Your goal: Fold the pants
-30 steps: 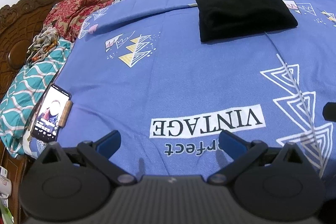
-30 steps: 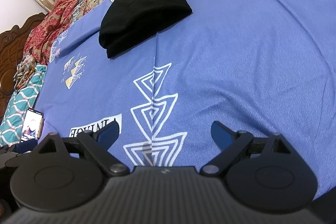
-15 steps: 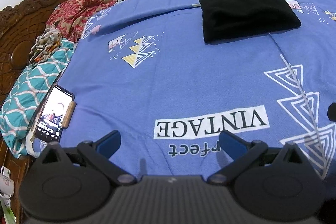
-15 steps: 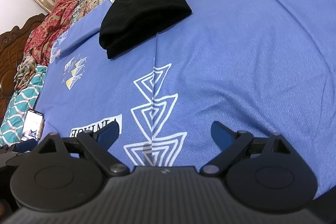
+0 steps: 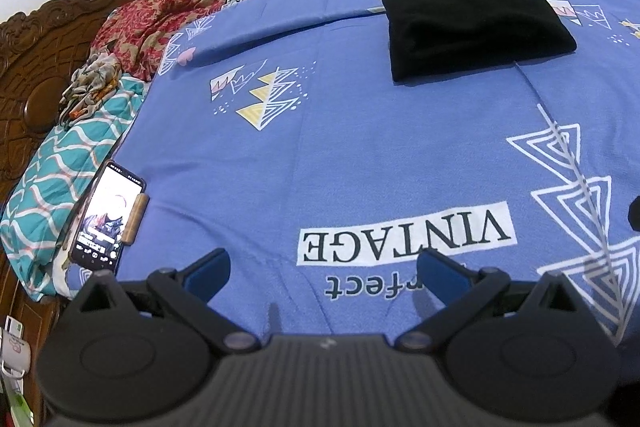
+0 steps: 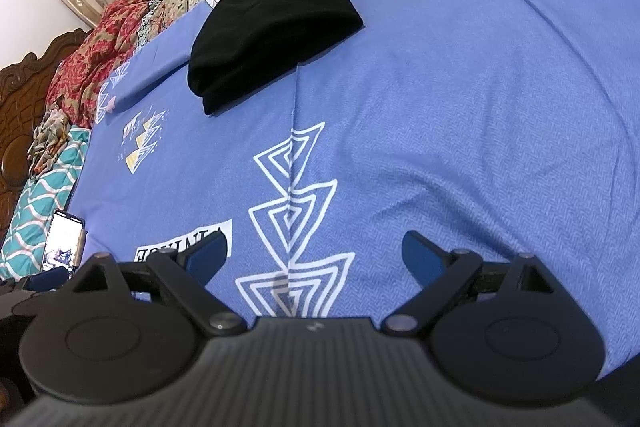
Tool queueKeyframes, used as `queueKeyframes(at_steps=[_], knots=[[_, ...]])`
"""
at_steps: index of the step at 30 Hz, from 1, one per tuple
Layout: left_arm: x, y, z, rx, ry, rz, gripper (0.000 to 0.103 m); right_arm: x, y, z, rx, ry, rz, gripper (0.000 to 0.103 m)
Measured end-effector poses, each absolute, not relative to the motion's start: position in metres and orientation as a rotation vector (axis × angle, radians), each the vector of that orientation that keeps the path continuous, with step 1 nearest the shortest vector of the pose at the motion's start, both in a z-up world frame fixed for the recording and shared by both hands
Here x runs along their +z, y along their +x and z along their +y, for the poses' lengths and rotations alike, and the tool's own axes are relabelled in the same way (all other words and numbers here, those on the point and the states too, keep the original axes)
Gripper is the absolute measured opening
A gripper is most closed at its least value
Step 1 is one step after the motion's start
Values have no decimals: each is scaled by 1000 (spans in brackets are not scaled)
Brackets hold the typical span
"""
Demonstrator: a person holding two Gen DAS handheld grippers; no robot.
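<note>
1. Little has changed over the last second: in the left wrist view the camera has drifted slightly, while the right wrist view is nearly the same. The black pants (image 5: 476, 23) have not moved.
2. We judge the folding done or nearly so: the pants lie as a compact folded bundle on the far part of the blue bedsheet (image 5: 360, 155), well apart from both tools.
3. Left gripper (image 5: 324, 269): fingers spread wide, holding nothing, low over the sheet.
4. Right gripper (image 6: 316, 253): also spread apart, empty.
5. Counts: one pair of pants, two grippers, one lit phone (image 5: 106, 211) at the sheet's left edge, one teal pillow (image 5: 68, 167), one carved headboard (image 5: 28, 67).
</note>
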State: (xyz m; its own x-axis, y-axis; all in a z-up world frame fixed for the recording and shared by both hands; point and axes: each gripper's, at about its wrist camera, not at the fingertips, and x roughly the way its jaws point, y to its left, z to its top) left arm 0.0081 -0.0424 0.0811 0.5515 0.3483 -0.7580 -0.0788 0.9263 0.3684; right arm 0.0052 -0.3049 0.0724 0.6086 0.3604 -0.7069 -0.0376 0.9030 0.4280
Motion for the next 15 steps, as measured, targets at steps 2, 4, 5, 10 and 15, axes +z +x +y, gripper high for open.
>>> queueKeyframes(at_steps=[2,4,5,10,15], knots=[[81,8,-43,259,308,957,103,72,5,-305,237,394,892,96],[81,8,-43,258,308,957,103,72,5,-305,237,394,892,96],[81,8,-43,258,309,956,103,72,5,-305,237,394,892,96],[83,9,-44,259,313,956,103,73,6,-306,237,396,892,96],[83,9,-45,260,313,955,103,73,7,-307,237,395,893,96]])
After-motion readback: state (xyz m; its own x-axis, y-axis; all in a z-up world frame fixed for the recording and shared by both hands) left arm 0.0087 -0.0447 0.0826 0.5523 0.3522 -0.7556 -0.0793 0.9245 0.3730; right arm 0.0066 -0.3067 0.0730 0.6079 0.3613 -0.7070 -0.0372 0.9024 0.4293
